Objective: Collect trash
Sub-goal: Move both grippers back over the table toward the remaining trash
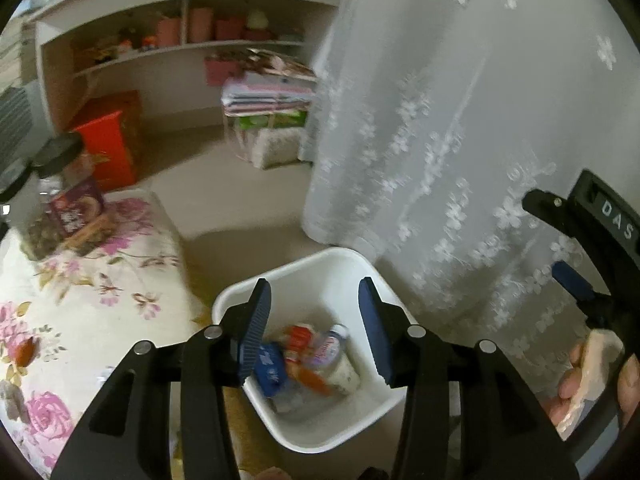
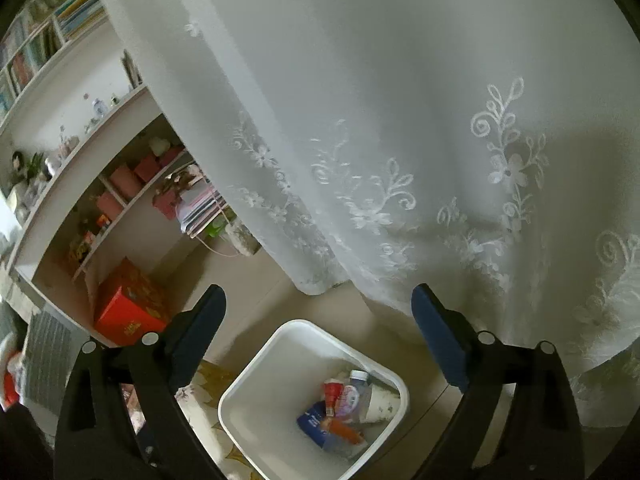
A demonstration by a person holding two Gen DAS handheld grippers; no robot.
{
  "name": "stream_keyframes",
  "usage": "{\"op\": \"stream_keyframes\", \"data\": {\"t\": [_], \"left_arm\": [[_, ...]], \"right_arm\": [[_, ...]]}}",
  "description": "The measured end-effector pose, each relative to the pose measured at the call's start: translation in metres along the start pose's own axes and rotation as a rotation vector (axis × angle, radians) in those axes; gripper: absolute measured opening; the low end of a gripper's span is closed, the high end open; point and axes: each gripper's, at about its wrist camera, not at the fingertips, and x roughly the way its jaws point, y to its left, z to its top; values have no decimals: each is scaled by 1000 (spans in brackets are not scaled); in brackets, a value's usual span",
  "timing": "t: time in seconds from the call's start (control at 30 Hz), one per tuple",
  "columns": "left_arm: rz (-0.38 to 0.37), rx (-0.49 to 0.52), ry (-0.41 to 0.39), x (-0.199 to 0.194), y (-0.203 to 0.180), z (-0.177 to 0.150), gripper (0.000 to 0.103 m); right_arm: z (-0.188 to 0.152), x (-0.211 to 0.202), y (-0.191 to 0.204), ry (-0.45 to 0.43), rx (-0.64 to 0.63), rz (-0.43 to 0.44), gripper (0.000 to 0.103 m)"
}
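A white square bin (image 1: 320, 276) stands on the floor beside the bed. It holds a blue packet (image 1: 270, 368), a small plastic bottle (image 1: 336, 360) and an orange wrapper (image 1: 316, 382). My left gripper (image 1: 316, 332) hangs right above the bin, open, with nothing between its fingers. In the right wrist view the same bin (image 2: 272, 380) lies lower down, with the blue packet (image 2: 314, 424), the bottle (image 2: 354, 392) and a paper cup (image 2: 380, 402) inside. My right gripper (image 2: 320, 328) is open wide and empty above the bin's far side.
A lace curtain (image 1: 440, 120) hangs just behind and right of the bin. A floral bed cover (image 1: 80, 320) with a black-lidded jar (image 1: 60, 192) lies left. A red box (image 1: 108, 148), shelves and folded cloths (image 1: 268, 96) stand farther back. A hand (image 1: 580, 380) shows at the right edge.
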Motion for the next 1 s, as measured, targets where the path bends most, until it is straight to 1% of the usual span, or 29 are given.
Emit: {"op": "stream_keyframes", "data": {"t": [0.17,0.23,0.3,0.33,0.4,0.7,0.83,1.0], "left_arm": [[79,-16,-66,-26,23,-3,47],[105,-25,-89,-35,34,-5,58],[137,-47,-113,-44,48,-8,62],[156,-57,-120,-49,56,-10,67],[180,-71,-129,-55,70,-12,70],[279,-135,-162,-88,132,-28,73],[309,-182,-153,-99,163,-38,73],[342,-223,-140,-106,193,-51,73]], "right_arm": [[-13,-11,25,-35,-92,-11,95],[-20,-16,37,-44,-134,-10,96],[-27,-19,51,-54,-178,-13,96],[-30,-21,57,-60,-196,-17,96],[-39,-25,73,-71,-246,-18,96],[-84,-45,127,-87,-383,40,96],[-107,-51,151,-73,-420,74,96],[-139,-48,185,-35,-493,100,96]]}}
